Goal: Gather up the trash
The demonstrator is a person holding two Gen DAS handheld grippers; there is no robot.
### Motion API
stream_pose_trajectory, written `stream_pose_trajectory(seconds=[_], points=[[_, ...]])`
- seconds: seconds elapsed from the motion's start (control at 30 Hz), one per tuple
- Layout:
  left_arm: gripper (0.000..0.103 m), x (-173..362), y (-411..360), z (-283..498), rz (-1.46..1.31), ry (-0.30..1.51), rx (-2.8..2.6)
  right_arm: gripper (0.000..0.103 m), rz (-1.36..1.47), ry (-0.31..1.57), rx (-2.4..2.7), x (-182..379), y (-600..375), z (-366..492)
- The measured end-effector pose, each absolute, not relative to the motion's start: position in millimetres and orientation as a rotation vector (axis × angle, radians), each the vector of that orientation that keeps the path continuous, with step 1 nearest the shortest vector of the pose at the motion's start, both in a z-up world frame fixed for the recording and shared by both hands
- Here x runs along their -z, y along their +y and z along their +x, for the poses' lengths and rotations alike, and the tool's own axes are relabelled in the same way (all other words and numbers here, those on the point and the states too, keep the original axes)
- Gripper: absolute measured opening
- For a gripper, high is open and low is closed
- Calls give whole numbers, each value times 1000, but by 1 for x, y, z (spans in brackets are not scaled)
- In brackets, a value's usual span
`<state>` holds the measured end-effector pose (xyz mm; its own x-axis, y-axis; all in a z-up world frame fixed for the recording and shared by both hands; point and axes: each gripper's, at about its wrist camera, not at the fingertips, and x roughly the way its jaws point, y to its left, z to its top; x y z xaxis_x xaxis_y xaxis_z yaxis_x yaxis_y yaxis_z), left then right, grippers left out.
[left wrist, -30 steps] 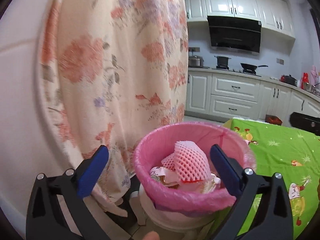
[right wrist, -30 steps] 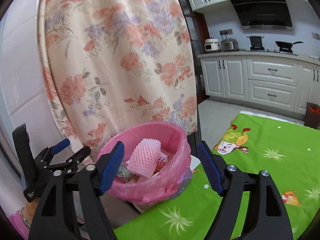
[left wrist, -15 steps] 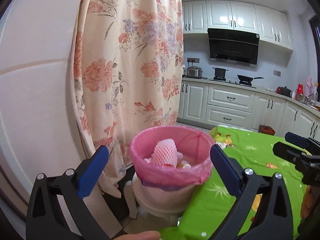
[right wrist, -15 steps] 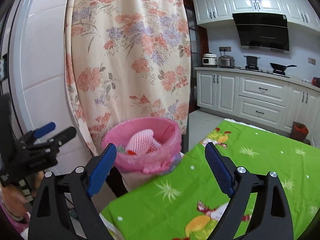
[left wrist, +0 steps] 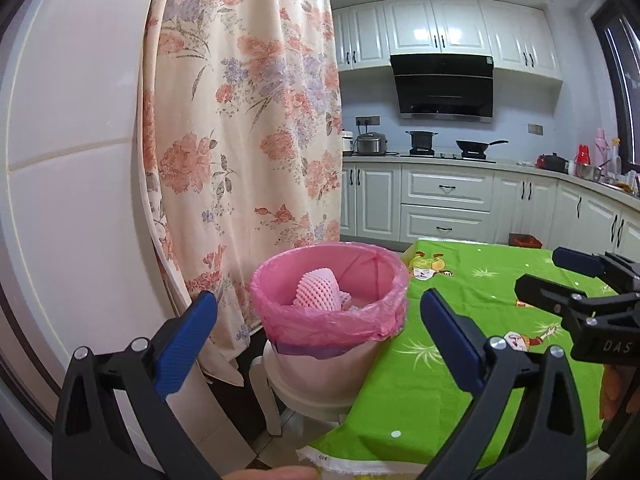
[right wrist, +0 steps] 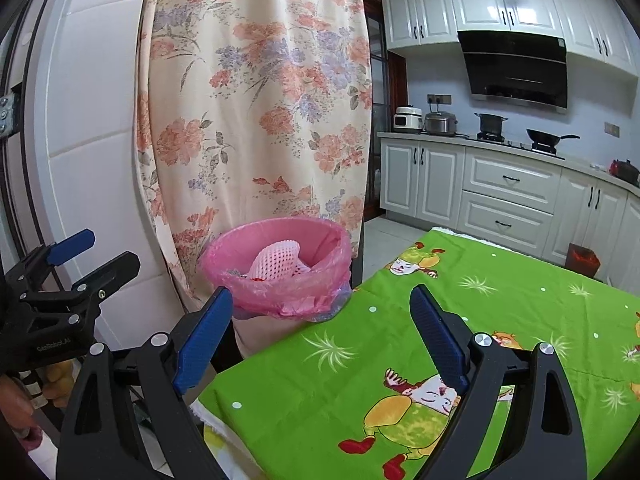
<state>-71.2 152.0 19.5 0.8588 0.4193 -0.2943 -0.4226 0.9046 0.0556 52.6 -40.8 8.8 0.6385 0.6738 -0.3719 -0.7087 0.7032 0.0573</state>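
Left gripper [left wrist: 318, 324] and right gripper [right wrist: 320, 330]: jaws spread wide, nothing held. Foam net [left wrist: 318, 290] seen inside pink-lined bin [left wrist: 280, 320] beside table corner [right wrist: 224, 392]. Table best scanned for leftover trash before next reach.

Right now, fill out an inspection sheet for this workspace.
Surface: table under a green cartoon cloth, bare where visible.
Job's things: bin with pink liner stands on a white stool at the table's corner; pink foam net and other scraps lie inside.
Clutter: nothing seen on the cloth.
Grippers: left gripper open, empty; right gripper open, empty; both aimed toward the bin, short of it.
Cables: nothing seen.
Surroundings: floral curtain behind the bin; white cabinets, range hood, pots on the counter.
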Motion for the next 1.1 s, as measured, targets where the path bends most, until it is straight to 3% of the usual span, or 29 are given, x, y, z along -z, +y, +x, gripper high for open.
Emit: stream_pose_trajectory(seconds=[1.1], points=[[98, -14, 160, -75, -28, 319, -415, 85, -100, 380, -805, -6, -36, 49]])
